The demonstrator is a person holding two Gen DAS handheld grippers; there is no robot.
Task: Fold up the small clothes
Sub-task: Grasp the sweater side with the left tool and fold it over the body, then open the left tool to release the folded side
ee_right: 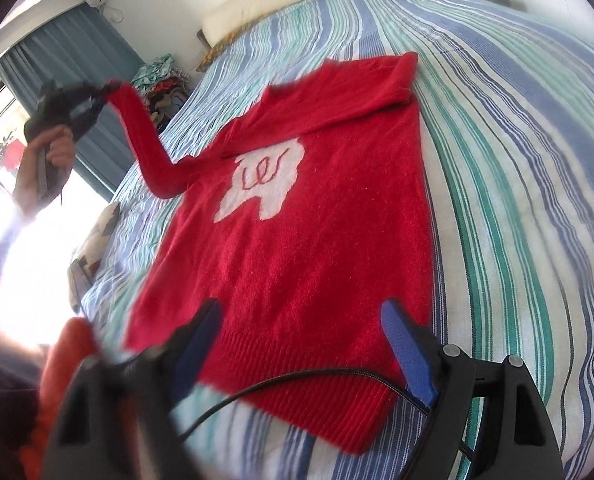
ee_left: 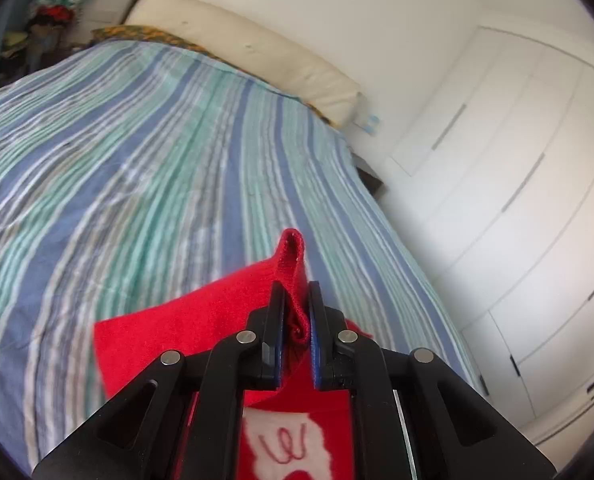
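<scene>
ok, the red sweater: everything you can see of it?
The red sweater is a fuzzy knit with a ribbed hem and a white patch bearing a red squiggle. It lies flat, front up, on the striped bedspread. One sleeve is folded across the shoulder; the other is lifted by its cuff, pinched in the left tool.

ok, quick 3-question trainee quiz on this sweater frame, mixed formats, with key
1. True or false: the left gripper is shut on the cuff of the sleeve of the red sweater.
2. The right gripper is: A) shut on the hem, B) open above the hem, C) holding the other sleeve.
3. Fill in: the sweater lies on a striped ____.

Key
1. True: the cuff is pinched between the pads and the sleeve is lifted off the bedspread.
2. B: jaws stand wide over the ribbed hem, gripping nothing.
3. Bedspread.
</scene>
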